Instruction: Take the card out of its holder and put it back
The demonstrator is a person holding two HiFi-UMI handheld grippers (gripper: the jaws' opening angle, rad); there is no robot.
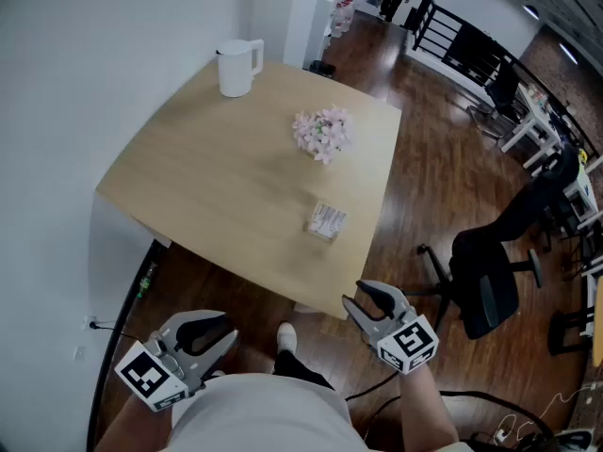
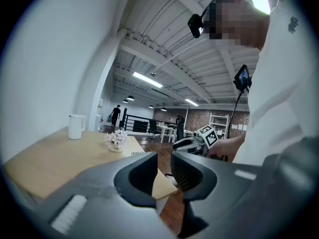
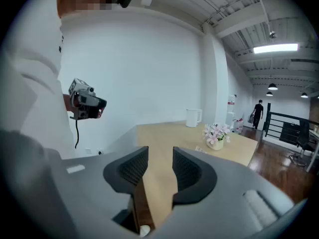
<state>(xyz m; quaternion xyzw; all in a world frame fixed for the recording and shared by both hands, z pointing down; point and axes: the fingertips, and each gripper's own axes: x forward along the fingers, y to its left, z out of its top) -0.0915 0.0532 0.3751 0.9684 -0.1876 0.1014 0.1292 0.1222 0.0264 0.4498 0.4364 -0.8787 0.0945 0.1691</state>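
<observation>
The grey left gripper [image 1: 212, 332], jaws apart and empty, is held low at the body, short of the light wooden table [image 1: 217, 186]; this reads as a ready posture ahead of the reach. The small card holder [image 1: 320, 234], with the printed card [image 1: 328, 218] apparently seated inside, stands ahead on the table, nearer the right gripper [image 1: 363, 299], whose jaws are wide and empty.

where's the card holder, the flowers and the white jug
card holder [image 1: 326, 221], head view, middle of its top face
flowers [image 1: 322, 132], head view, centre of the pink bunch
white jug [image 1: 236, 72], head view, its body below the lid
</observation>
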